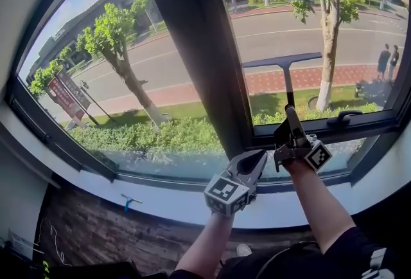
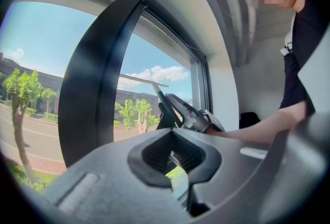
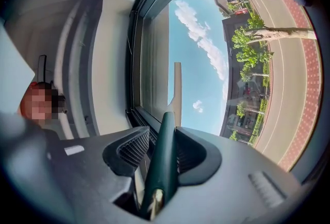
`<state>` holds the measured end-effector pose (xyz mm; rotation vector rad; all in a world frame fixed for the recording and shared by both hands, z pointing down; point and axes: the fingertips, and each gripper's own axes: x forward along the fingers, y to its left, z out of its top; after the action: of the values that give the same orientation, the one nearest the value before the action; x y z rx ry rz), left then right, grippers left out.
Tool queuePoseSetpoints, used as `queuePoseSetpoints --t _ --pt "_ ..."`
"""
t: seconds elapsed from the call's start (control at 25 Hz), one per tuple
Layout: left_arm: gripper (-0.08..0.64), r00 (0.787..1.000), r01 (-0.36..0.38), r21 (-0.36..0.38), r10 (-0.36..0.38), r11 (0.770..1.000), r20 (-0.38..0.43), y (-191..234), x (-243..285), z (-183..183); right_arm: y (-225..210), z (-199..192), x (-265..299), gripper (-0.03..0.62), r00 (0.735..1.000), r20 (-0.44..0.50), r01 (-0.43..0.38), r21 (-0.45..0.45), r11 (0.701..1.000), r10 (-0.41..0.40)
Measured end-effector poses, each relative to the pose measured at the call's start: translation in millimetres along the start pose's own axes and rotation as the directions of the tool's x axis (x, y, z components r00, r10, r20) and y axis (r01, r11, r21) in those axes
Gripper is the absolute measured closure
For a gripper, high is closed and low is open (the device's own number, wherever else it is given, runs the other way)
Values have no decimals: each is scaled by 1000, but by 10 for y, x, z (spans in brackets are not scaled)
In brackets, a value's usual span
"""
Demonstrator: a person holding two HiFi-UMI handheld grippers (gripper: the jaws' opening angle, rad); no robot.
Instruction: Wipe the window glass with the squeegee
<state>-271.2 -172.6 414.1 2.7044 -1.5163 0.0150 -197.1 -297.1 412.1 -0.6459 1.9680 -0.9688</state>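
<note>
The squeegee's blade (image 1: 282,60) lies flat on the right pane of the window glass (image 1: 308,27), and its dark green handle (image 1: 288,94) runs down into my right gripper (image 1: 292,136). That gripper (image 3: 162,148) is shut on the squeegee handle (image 3: 164,156), with the pale blade (image 3: 177,94) standing ahead of it against the glass. My left gripper (image 1: 249,165) hovers just left of it, below the dark mullion, shut with nothing between its jaws (image 2: 172,155). In the left gripper view the squeegee (image 2: 154,89) and the right gripper (image 2: 196,117) show ahead.
A wide dark mullion (image 1: 192,46) splits the window. A black window handle (image 1: 343,119) sits on the lower right frame. A small blue item (image 1: 130,202) lies on the white sill (image 1: 160,207). Outside are trees, a road and two people (image 1: 387,60).
</note>
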Motion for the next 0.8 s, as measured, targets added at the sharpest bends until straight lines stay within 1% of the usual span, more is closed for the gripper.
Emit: queuePoseSetpoints --t 0.04,0.08,0.12,0.16,0.2,0.24,0.28,0.32,0.44,0.52,0.56,0.64,0.68,0.72,0.8 --pt "558 1000 0 -1 0 1000 -1 9 -3 6 -315 2 -232 428 958 -16 285 -55 957 -287" --pt "558 1000 -1 -2 1 1000 -1 18 -3 12 -532 3 -387 428 884 -18 464 -91 881 -467" --pt "558 1000 -1 -2 1 1000 -2 21 1 13 -552 -5 -397 428 881 -19 469 -89 879 -473" --pt "558 1000 -1 -1 1 1000 -4 16 8 8 -377 -23 -262 428 952 -18 305 -46 951 -306" --pt "558 1000 0 -2 0 1000 -5 6 16 0 -103 -47 -57 428 999 -2 35 18 999 -35" --pt "558 1000 0 -3 0 1000 -7 -7 25 -6 142 -72 125 428 977 26 -211 75 975 210" --pt "558 1000 0 -5 0 1000 -8 -22 32 -6 274 -94 219 428 938 49 -347 111 931 343" --pt "558 1000 1 -7 -1 1000 -10 -34 36 -7 299 -114 233 428 923 58 -384 128 914 380" --pt "558 1000 4 -8 -4 1000 -16 -38 38 -60 184 -165 144 428 940 51 -342 139 929 338" --pt "558 1000 4 -10 -5 1000 -20 -44 37 -89 134 -192 98 428 945 51 -328 147 933 325" --pt "558 1000 4 -11 -4 1000 -21 -46 39 -100 145 -204 87 428 946 57 -326 168 930 321" --pt "558 1000 2 -13 -3 1000 -23 -47 51 -117 229 -225 87 428 949 80 -315 243 917 305" --pt "558 1000 1 -15 -2 1000 -23 -45 53 -123 227 -237 77 428 951 84 -308 260 915 296" --pt "558 1000 1 -16 -2 1000 -23 -43 48 -127 185 -250 53 428 953 80 -302 254 919 291" --pt "558 1000 3 -18 -4 1000 -24 -45 33 -135 13 -274 -27 428 958 57 -288 198 937 282"
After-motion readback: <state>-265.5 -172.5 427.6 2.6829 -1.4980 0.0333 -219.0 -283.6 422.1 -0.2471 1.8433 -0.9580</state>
